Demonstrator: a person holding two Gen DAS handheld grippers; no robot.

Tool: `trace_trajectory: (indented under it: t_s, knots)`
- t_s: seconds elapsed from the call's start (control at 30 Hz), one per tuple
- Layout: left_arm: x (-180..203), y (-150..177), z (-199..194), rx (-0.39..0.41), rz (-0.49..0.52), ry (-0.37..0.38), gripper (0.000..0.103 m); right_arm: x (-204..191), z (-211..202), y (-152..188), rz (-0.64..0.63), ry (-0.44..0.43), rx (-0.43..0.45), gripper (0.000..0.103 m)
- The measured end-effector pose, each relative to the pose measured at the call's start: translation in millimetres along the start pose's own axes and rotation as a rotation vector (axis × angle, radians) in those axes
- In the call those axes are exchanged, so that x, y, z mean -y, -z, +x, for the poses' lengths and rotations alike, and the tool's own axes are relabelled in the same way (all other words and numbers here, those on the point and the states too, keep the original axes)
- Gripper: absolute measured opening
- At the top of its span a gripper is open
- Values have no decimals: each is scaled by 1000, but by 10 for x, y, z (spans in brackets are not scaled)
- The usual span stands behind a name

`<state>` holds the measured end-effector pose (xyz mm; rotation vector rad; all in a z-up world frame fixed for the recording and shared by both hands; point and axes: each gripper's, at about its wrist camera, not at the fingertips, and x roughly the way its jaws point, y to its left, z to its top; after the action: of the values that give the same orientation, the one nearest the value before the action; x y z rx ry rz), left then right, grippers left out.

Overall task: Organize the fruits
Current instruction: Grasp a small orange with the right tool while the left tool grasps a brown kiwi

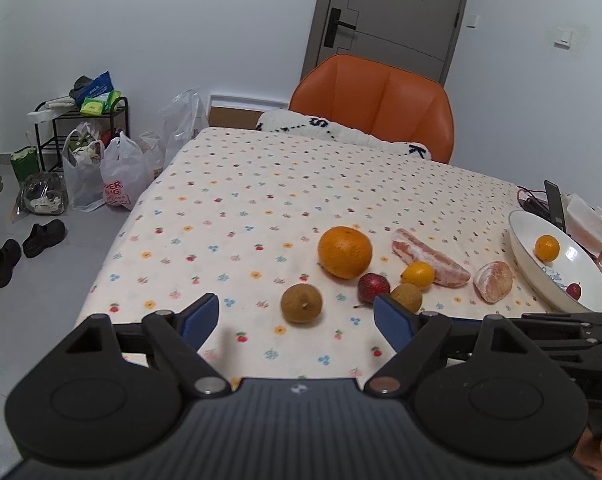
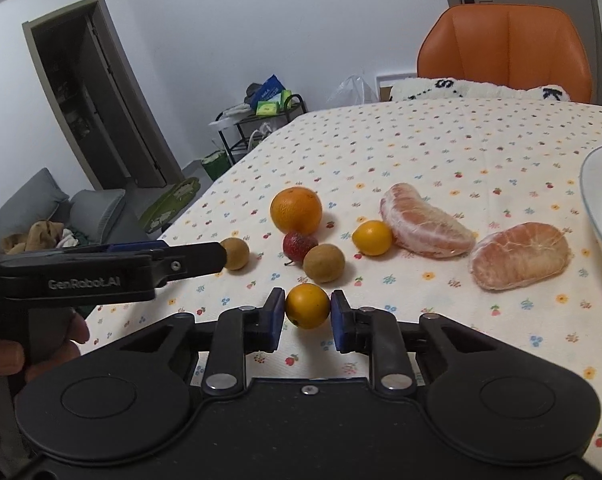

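Right claw (image 2: 307,312) grips small orange fruit (image 2: 307,306) near table edge.

One large orange (image 2: 296,209) sits on the bench (image 2: 441,140), toward twelve o'clock of the fruit cluster. There are two peeled citrus pieces: a long wedge (image 2: 425,221) and a rounder chunk (image 2: 520,256) at three o'clock of it. Two brown longans show, one (image 2: 237,253) at nine o'clock of the cluster and one (image 2: 324,263) near its middle. There is one small red fruit (image 2: 298,246) on the cloth. Small yellow-orange citrus number three: one (image 2: 372,237) by the wedge, one (image 2: 307,305) between the pads of a hand-held gripper (image 2: 307,314), one (image 1: 546,248) in the white bowl (image 1: 541,280). The bowl seems to hold a second small red fruit (image 1: 573,291), though it is half hidden. Hand-held grippers: two, the other (image 1: 297,316) being at six o'clock in the left wrist view.
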<state>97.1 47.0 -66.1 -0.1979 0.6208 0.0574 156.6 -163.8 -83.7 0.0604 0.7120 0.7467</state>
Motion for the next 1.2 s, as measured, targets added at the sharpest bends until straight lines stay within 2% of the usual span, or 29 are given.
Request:
trace_trajectory:
  t_s: [0.4,0.5,0.57,0.87,1.2]
  knots:
    - [112,23,324,-39,27,-55,60,249,-214,-29,36,40,48,23]
    - [152,29,324,-34,46,-72,45,327,-238,-24,56,49,56,23]
    - [154,22,315,-38,39,-67,25,352,-246,-22,63,52,63,23]
    - [246,-6,188,-18,31,-46,25,404,-355,3,70,49,92,23]
    - [562,-96,38,24,70,5,25,539,-609,13,92,82,150,23]
